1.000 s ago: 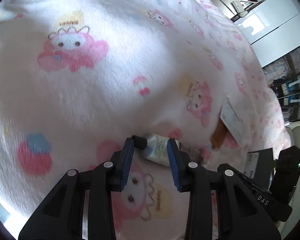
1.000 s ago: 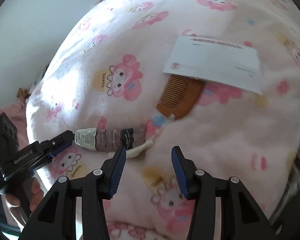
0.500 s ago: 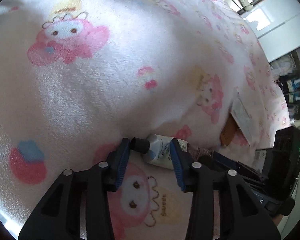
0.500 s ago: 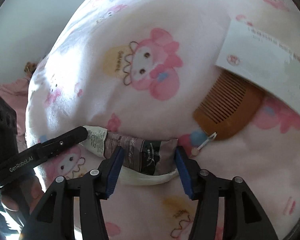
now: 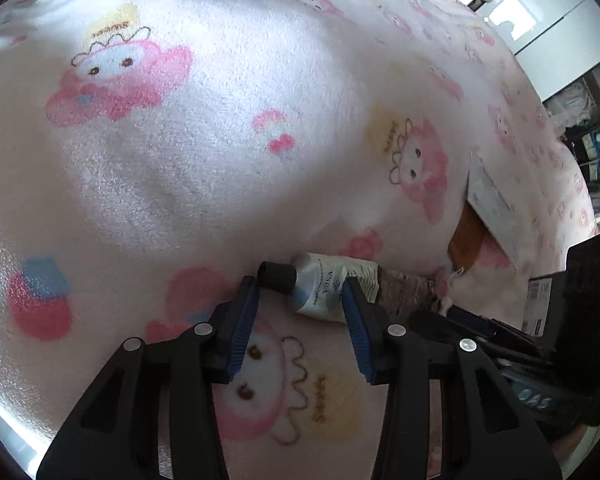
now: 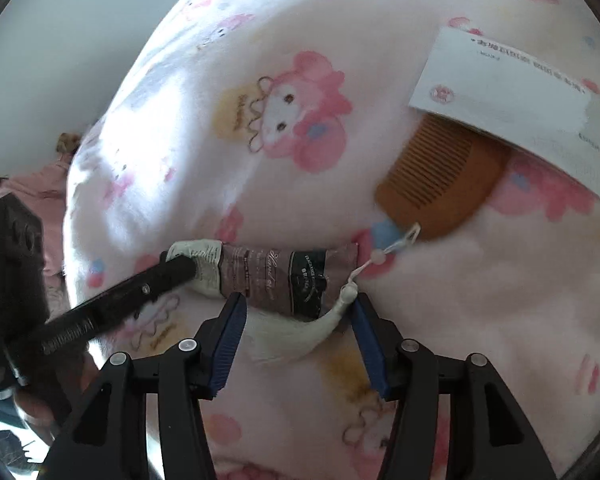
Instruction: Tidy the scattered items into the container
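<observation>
A hand-cream tube [image 5: 324, 288] with a black cap [image 5: 278, 276] lies on the pink cartoon-print blanket [image 5: 204, 152]. My left gripper [image 5: 300, 292] is open, its fingers either side of the tube's cap end. My right gripper [image 6: 298, 306] is open around the tube's dark crimped end [image 6: 276, 276], over a white tassel [image 6: 300, 332]. A brown wooden comb [image 6: 440, 184], its tassel cord attached, lies half under a white envelope [image 6: 512, 88]. No container is in view.
The left gripper's arm [image 6: 100, 312] reaches in from the left of the right wrist view. The right gripper's body [image 5: 540, 352] fills the lower right of the left wrist view. White cabinets [image 5: 540, 12] stand beyond the bed. A wall [image 6: 60, 40] is behind the blanket.
Both grippers have moved in toward the tube from opposite ends. The right gripper's fingers now straddle the dark end; the left's straddle the cap end. Both stay open.
</observation>
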The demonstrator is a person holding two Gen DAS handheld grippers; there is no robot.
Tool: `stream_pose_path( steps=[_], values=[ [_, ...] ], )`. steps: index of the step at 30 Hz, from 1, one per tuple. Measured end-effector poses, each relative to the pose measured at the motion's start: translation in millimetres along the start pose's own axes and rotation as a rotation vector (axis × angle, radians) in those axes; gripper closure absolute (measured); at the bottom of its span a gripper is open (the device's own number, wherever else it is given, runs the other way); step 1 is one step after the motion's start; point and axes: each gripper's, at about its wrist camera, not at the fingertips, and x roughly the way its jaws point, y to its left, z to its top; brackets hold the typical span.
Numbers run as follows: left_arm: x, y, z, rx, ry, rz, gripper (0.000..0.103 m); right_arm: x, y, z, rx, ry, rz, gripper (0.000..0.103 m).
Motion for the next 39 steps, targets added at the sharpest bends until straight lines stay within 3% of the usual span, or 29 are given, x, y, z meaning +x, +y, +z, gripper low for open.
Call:
stream_pose_path(
  steps=[4,9,13,21,31,39],
  values=[
    [2.7,9.5,3.2,-0.024,-0.003,-0.045,0.059,-0.3,5.1,5.0,-0.035,-0.022,-0.026,0.052],
    [-7.7,4.1,4.0,0.002,0.003,-0.034,0.058,8.6,0.5,13.6,-0.002,-0.003,-0.002,0.052],
    [-38.8,-5.3,-6.4,0.020,-0.027,-0.097,0.058,-28.4,10.3,7.9,-0.019,-0.067,0.013,0.056],
    [-99.5,-48.7,-39.2,0.111,-0.074,-0.214,0.058,-144.1,21.3,-29.9,-0.026,-0.257,-0.022,0.056],
    [-134.1,-142.3,-71.0,0.239,-0.083,-0.285,0.058,-233.4,8.9,-96.7,0.020,-0.425,-0.057,0.056],
    [-122.0,-242.6,-118.2,0.381,0.005,-0.365,0.059,-301.8,-55.8,-163.0,0.140,-0.523,-0.124,0.056]
  ],
)
